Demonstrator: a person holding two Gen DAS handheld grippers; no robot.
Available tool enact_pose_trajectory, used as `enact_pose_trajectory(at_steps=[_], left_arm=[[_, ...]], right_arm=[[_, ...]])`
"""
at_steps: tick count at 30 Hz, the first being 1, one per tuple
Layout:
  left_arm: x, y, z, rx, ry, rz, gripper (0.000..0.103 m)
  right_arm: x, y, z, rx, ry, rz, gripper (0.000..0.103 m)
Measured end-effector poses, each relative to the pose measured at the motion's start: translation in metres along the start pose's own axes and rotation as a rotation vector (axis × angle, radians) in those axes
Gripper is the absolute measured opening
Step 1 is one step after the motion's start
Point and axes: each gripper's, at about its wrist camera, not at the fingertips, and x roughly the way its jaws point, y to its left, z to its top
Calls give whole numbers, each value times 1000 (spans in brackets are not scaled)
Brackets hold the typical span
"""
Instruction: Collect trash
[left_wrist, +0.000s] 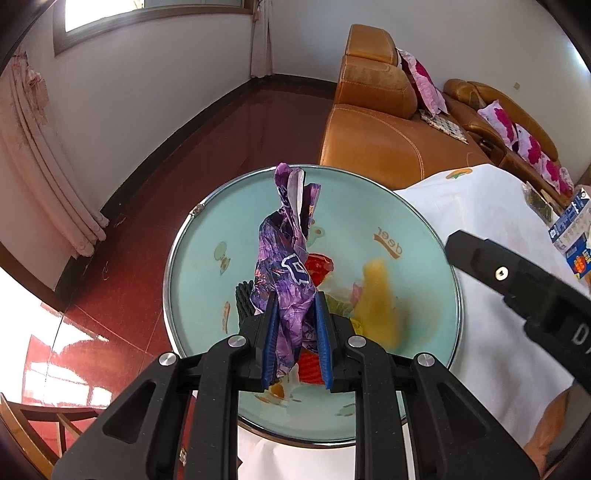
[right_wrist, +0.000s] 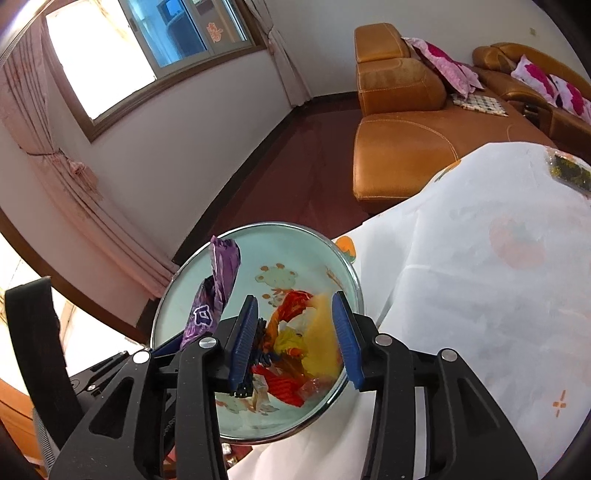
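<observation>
Left gripper (left_wrist: 295, 328): both blue pads are clamped on a crumpled purple wrapper (left_wrist: 286, 258), which stands upward from the pads and hangs above the open mouth of a round bin (left_wrist: 192, 258). The bin has a pale turquoise interior printed with cartoon motifs and the word "deer", and a metal rim.

Right gripper (right_wrist: 299, 339): jaws stand apart with nothing between the pads. It hovers over the bin's mouth, just beside the left gripper. In the left wrist view, its black body enters from the right edge.

Bin contents: a red wrapper (right_wrist: 286, 384), a yellow wrapper (right_wrist: 321, 350) and other smaller scraps lie at the bottom. A black ridged item (left_wrist: 244, 299) lies beside them; its identity cannot be determined.

Surroundings: the bin sits against the edge of a table draped with a white tablecloth (right_wrist: 480, 295) bearing orange fruit prints. Further packets lie on the cloth at its far right side (left_wrist: 570, 236). An orange-brown leather sofa (right_wrist: 402, 147) with pink floral cushions stands behind the table on a dark red floor.
</observation>
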Motion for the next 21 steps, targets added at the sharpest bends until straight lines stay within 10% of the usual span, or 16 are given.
enact_pose_trajectory(at_steps=[14, 21], left_arm=[[0, -7, -5, 17, 19, 25, 25], [-13, -12, -9, 25, -8, 66, 64]], right_arm=[[-52, -25, -19, 74, -78, -48, 43], [-80, -31, -31, 102, -123, -54, 58]])
